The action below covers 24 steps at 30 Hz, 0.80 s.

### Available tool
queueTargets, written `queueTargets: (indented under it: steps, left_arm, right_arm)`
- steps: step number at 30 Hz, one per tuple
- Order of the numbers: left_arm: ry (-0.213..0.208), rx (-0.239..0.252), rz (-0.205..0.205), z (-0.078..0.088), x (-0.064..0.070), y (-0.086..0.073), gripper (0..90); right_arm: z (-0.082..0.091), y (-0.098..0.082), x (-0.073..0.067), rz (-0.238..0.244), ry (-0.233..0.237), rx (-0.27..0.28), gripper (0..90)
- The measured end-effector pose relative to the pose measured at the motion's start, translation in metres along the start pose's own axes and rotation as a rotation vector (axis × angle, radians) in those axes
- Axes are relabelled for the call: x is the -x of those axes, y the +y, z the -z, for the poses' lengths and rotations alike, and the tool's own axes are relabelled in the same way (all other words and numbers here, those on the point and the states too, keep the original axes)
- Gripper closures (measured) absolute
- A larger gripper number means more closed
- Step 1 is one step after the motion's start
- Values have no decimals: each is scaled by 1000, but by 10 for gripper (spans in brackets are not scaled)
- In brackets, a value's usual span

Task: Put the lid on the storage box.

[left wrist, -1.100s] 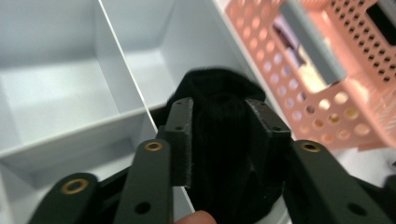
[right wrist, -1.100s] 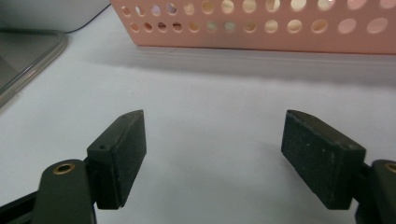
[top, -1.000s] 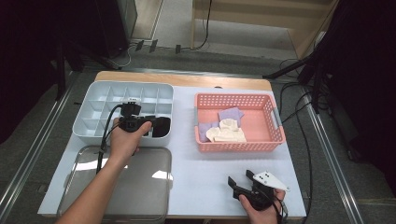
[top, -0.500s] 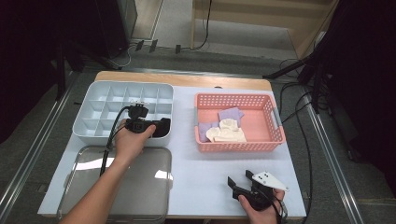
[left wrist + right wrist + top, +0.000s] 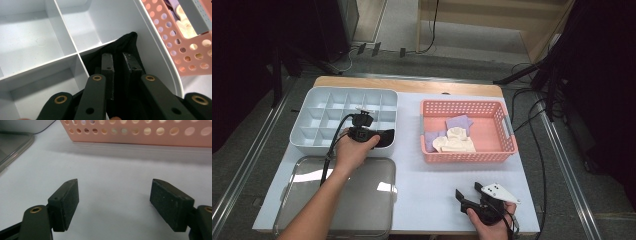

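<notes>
A black cloth [image 5: 130, 40] lies in the near right compartment of the white divided tray [image 5: 327, 107], draped against its right wall. My left gripper [image 5: 120, 57] reaches into that compartment [image 5: 105, 22]. Its jaws have just been closing and now pinch a fold of the cloth between the pads. From above, the left gripper [image 5: 379, 137] sits at the tray's near right corner with the black cloth [image 5: 387, 139] at its tip. My right gripper [image 5: 467, 191] rests near the table's front edge, open, with only bare table between its pads [image 5: 64, 202].
A pink perforated basket [image 5: 508, 131] stands right of the divided tray and holds purple cloths [image 5: 459, 122] and cream cloths [image 5: 456, 144]. A flat metal tray [image 5: 357, 200] lies at the front left. White table surface [image 5: 432, 185] spreads between them. Cables run on the floor beyond.
The left hand has shifted slightly to the right at the divided tray's near right corner, over the black cloth. The right hand has kept still.
</notes>
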<state>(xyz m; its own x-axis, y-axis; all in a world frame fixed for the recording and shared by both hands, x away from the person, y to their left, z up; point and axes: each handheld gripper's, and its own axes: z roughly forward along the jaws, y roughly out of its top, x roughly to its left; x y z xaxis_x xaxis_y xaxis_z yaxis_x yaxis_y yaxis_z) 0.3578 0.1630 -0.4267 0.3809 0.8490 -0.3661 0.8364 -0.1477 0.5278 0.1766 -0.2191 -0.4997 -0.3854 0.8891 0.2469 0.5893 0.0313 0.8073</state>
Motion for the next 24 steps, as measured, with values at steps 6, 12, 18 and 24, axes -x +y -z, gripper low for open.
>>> queueTargets:
  steps: [6,12,18,24]
  left_arm:
    - [6,112,-17,7,1,-8,718]
    - [-12,182,-55,24,5,-14,485]
    - [-4,260,-75,40,9,-29,106]
    - [-20,333,-99,58,12,-48,91]
  right_arm:
    - [1,0,1,-6,3,8,235]
    - [3,0,2,-14,3,23,235]
    - [3,0,1,-5,0,29,231]
    - [5,1,2,-18,3,32,232]
